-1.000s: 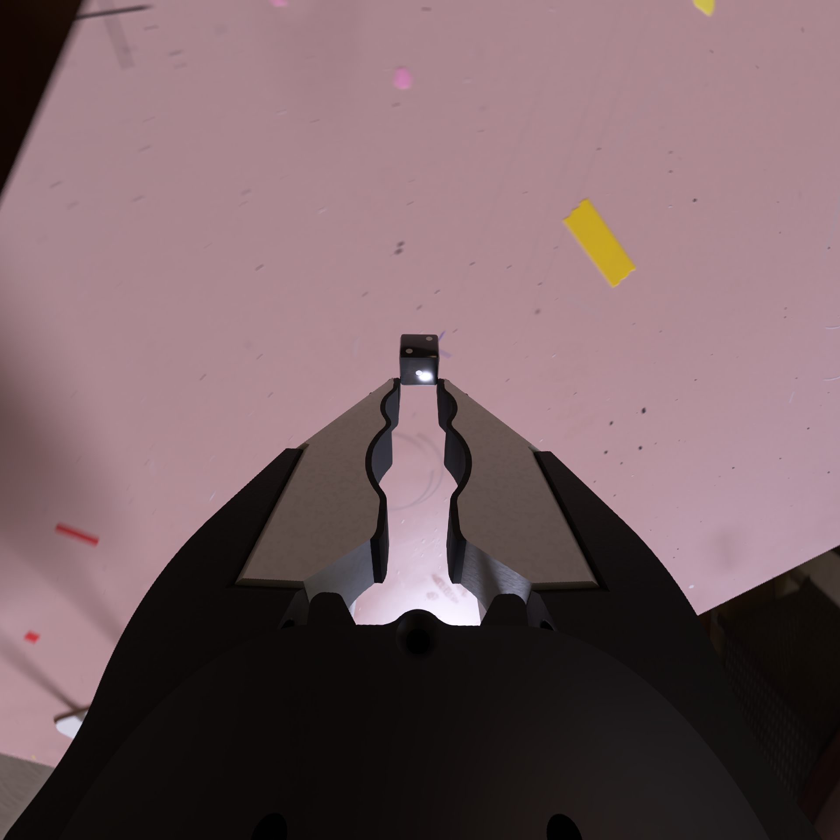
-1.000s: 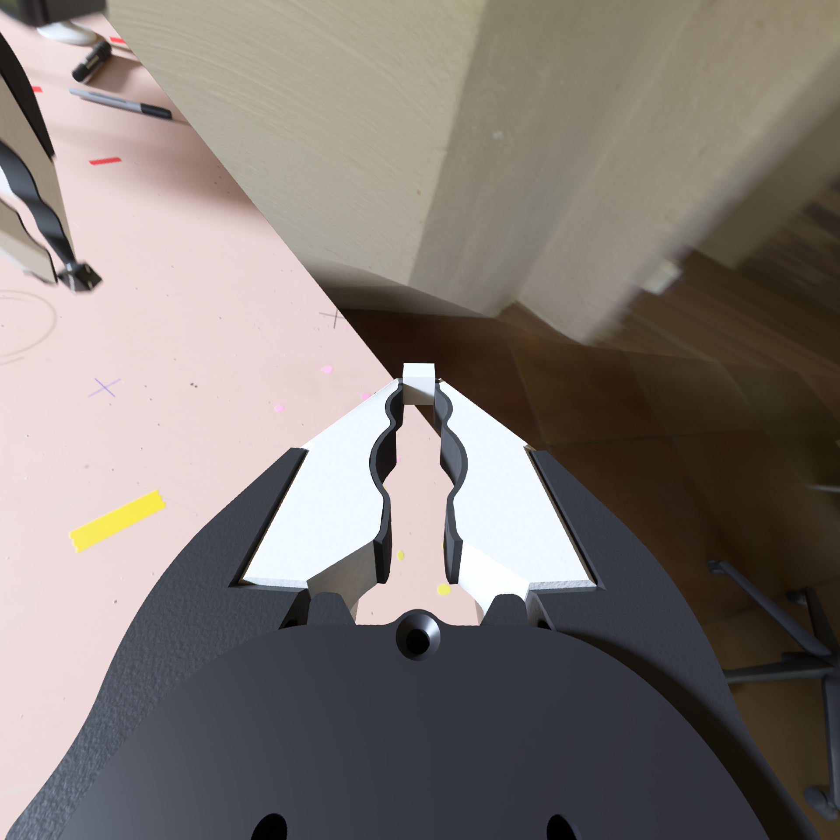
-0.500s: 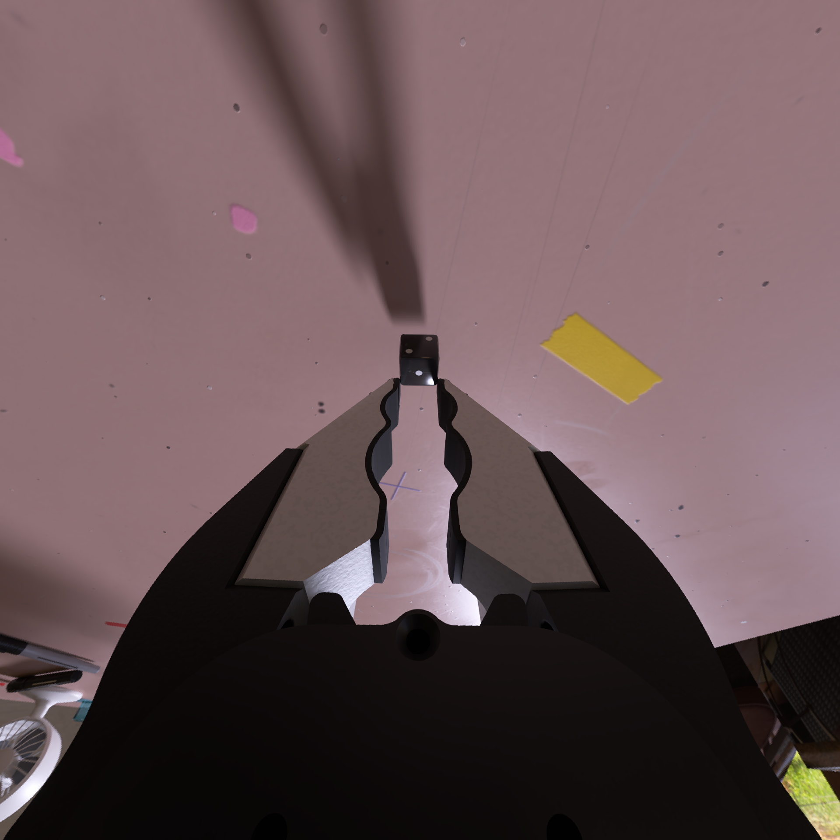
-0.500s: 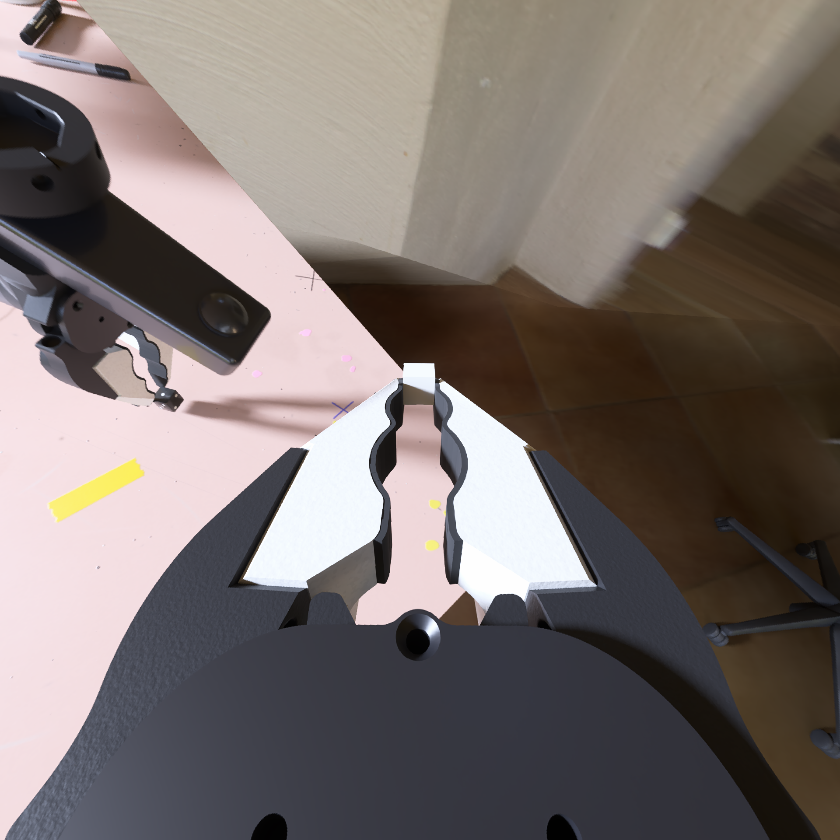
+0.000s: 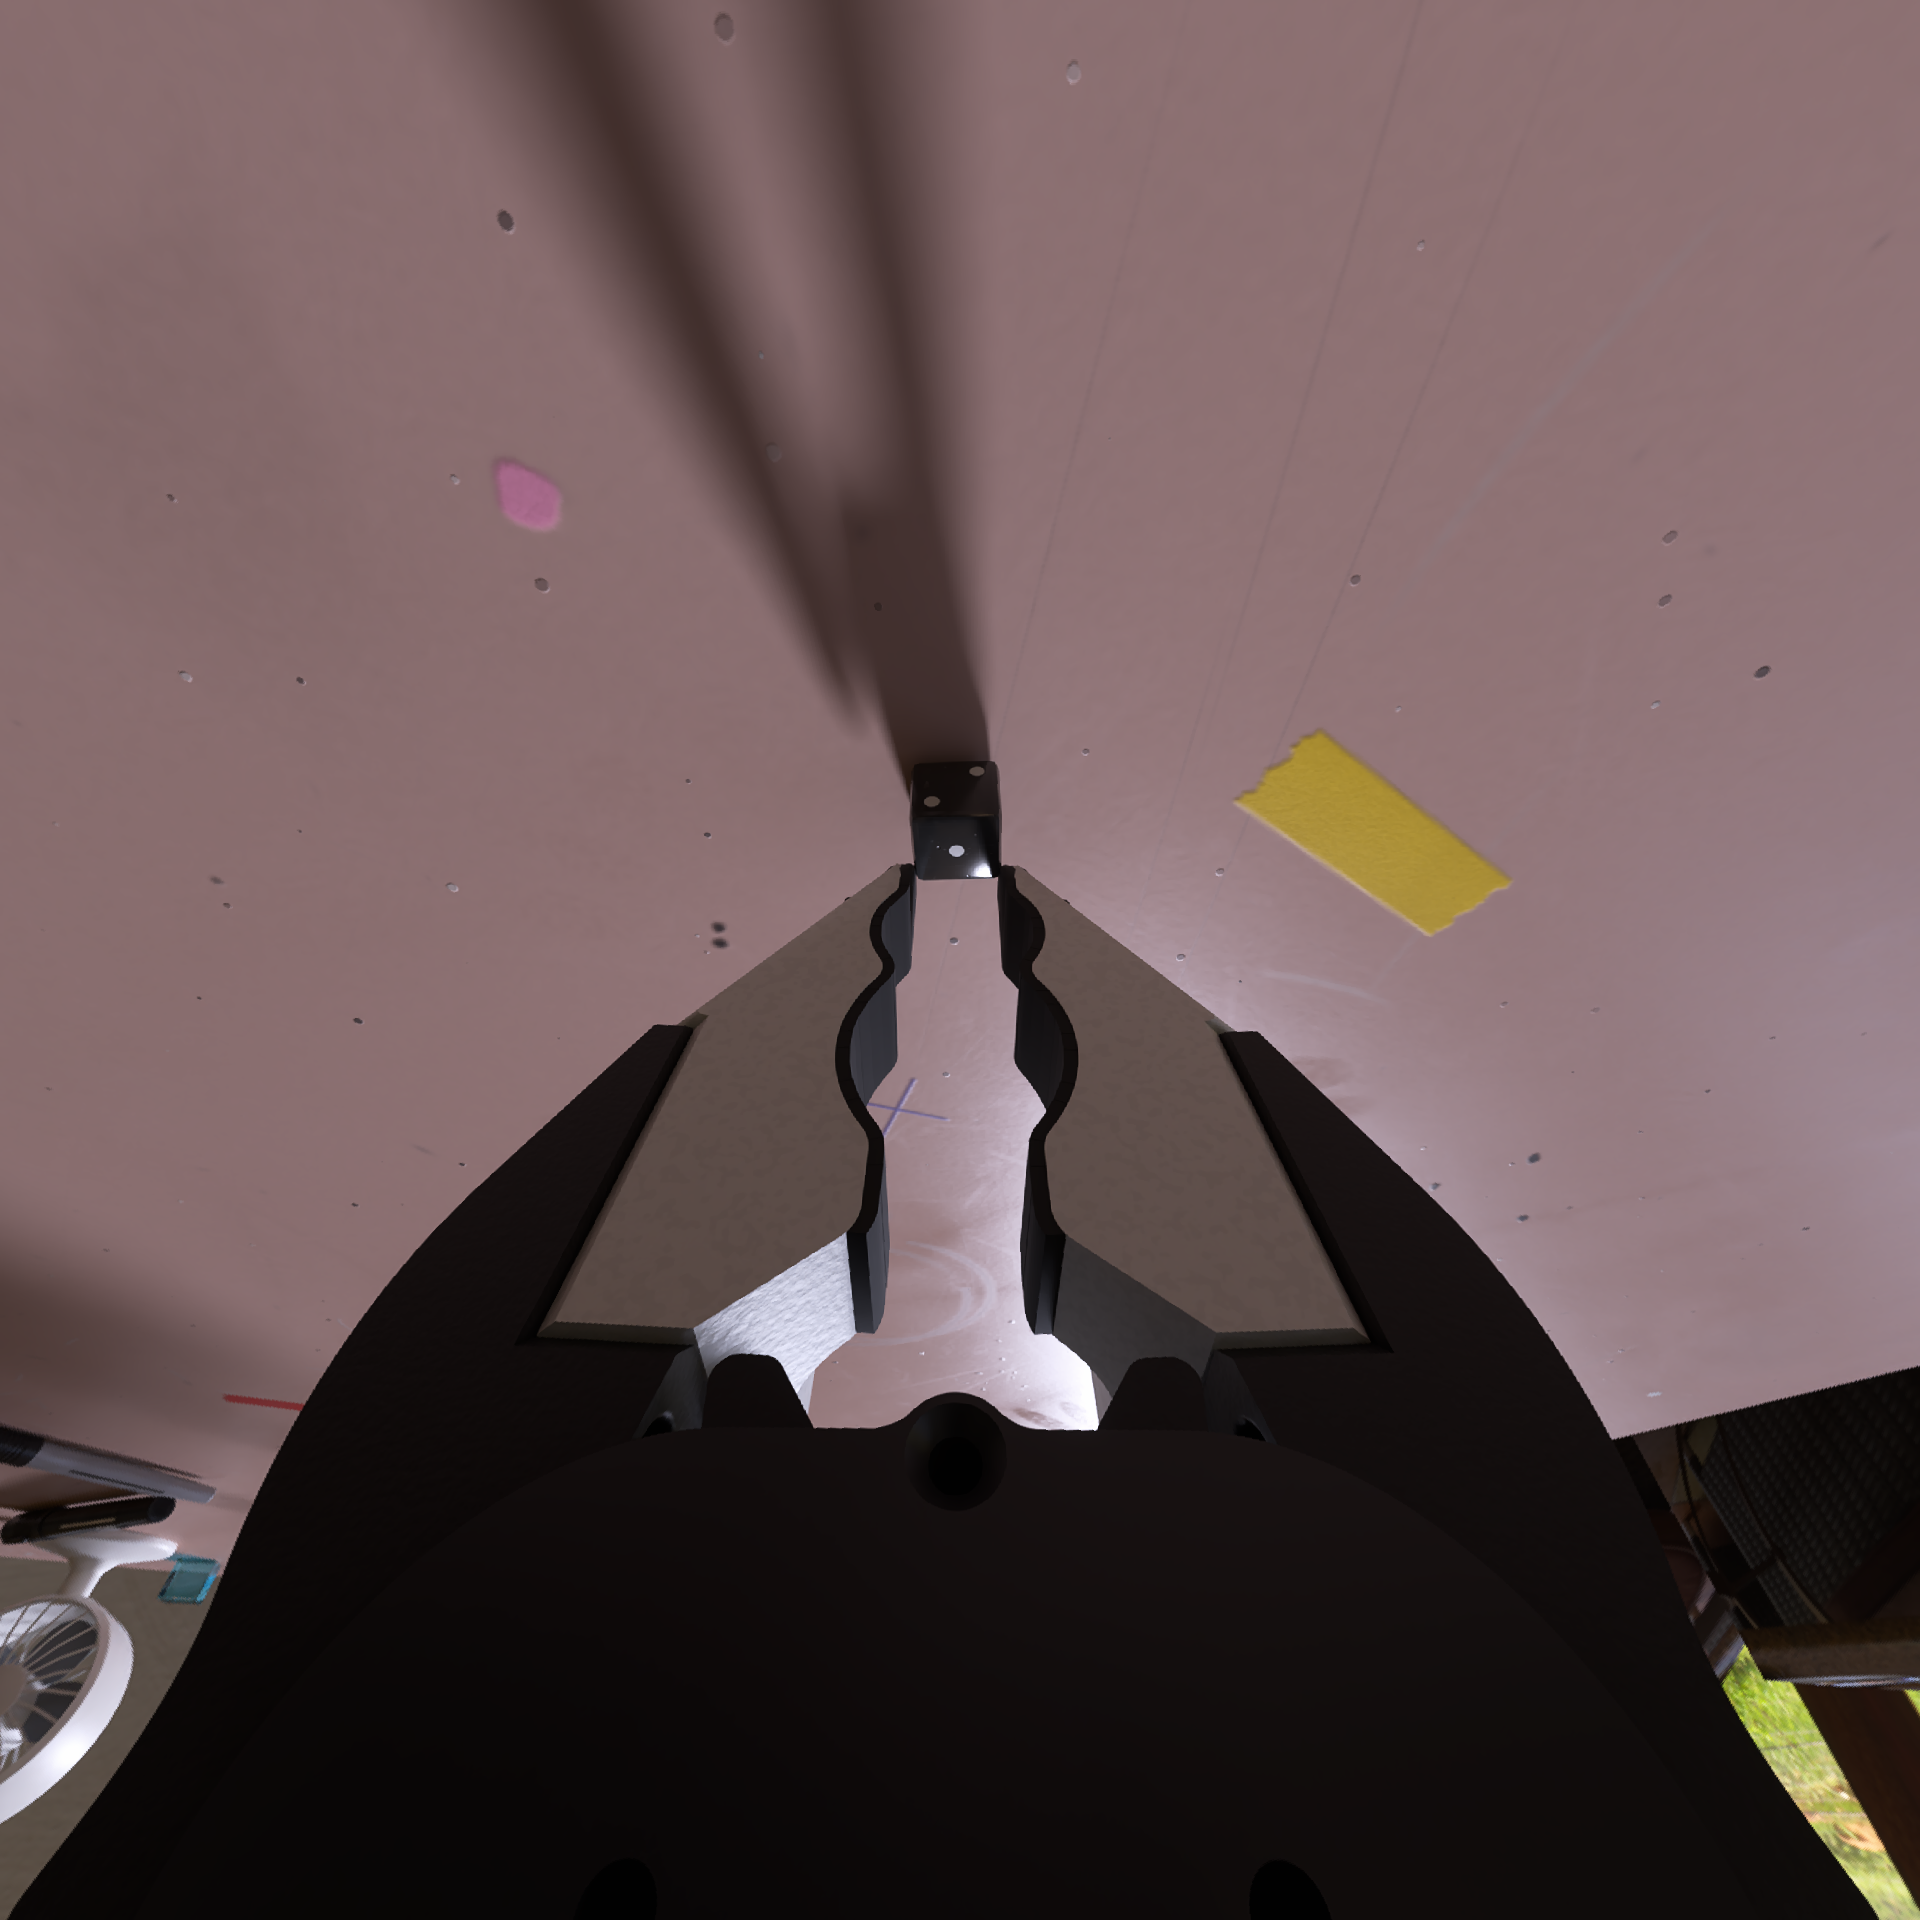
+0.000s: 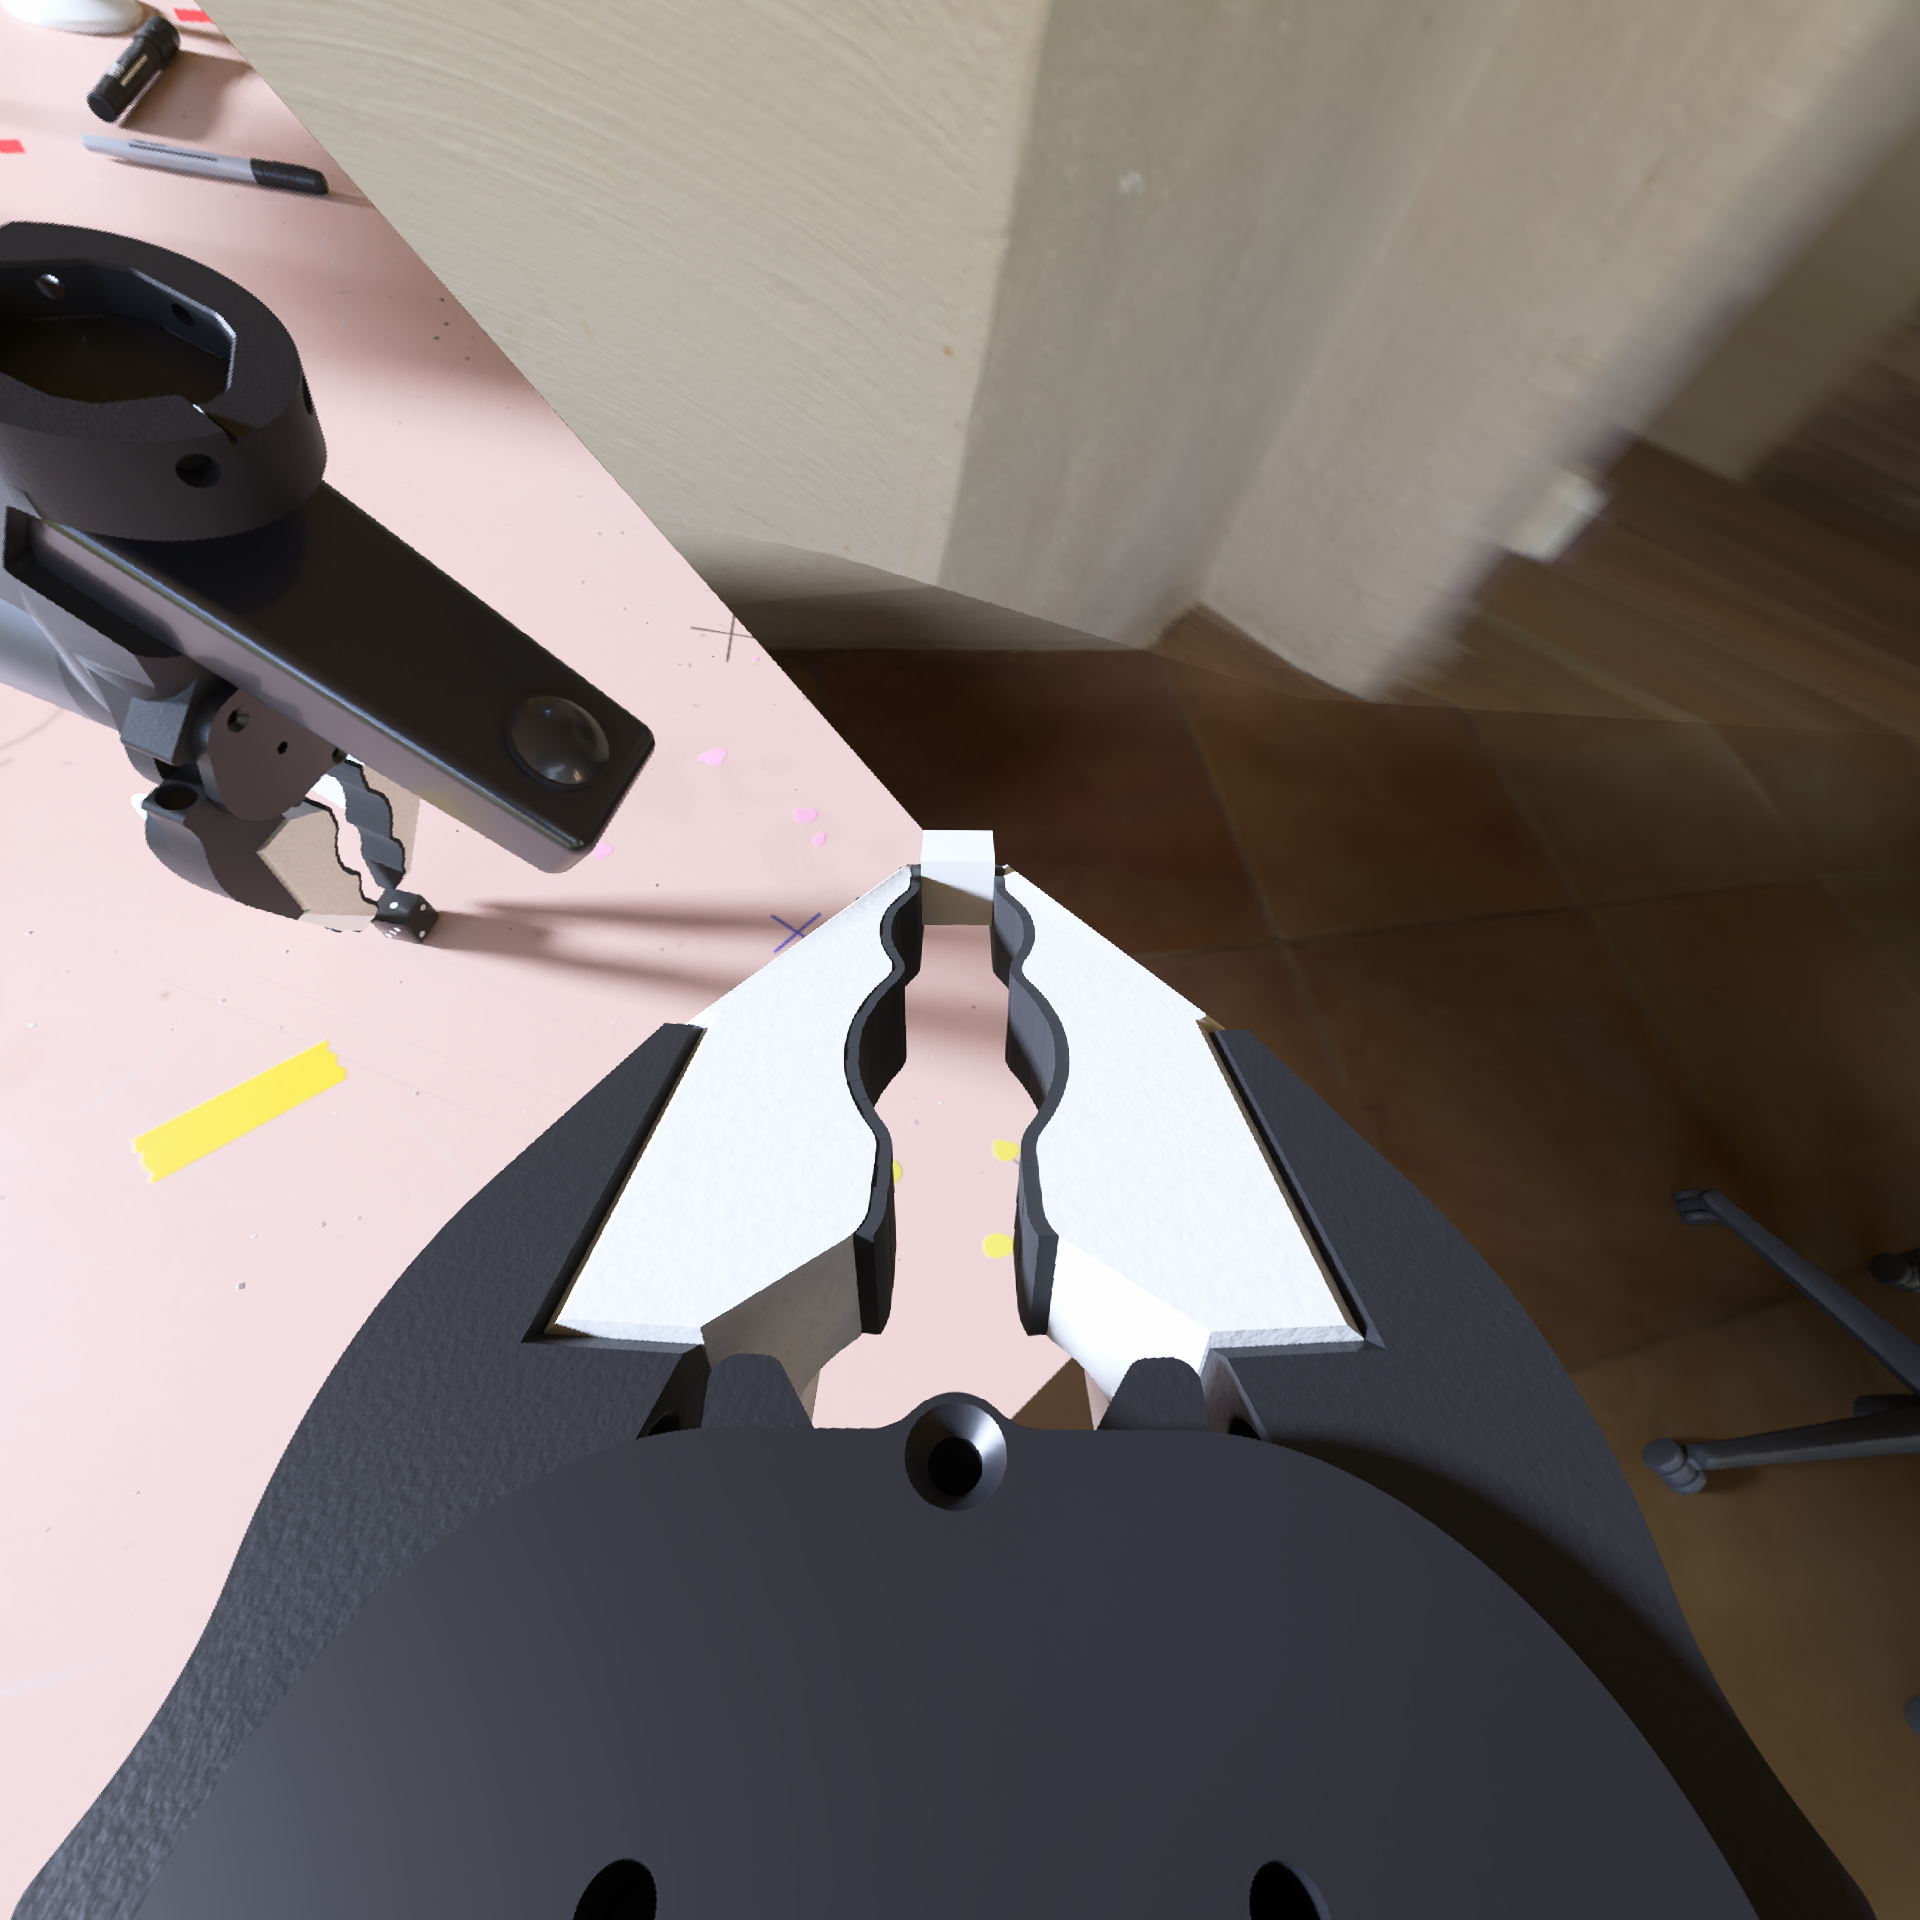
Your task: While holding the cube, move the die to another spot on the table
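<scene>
Pinching black die [image 5: 955, 831] at fingertips, left gripper [image 5: 956, 878] has it down at pink table [image 5: 1455, 416], yellow tape [image 5: 1371, 831] at 3 o'clock of die; right gripper [image 6: 957, 883] jaws narrow, clamped on white cube [image 6: 957, 878] over table edge w/ floor beyond

Two grippers [image 5: 956, 883] [image 6: 956, 883], one die [image 5: 955, 821], one cube [image 6: 957, 876], two markers [image 6: 208, 164] [image 6: 133, 68].

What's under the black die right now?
Pink table. The die, pinched in the left claw, sits at the tabletop by its shadow; whether they touch is covered.
</scene>
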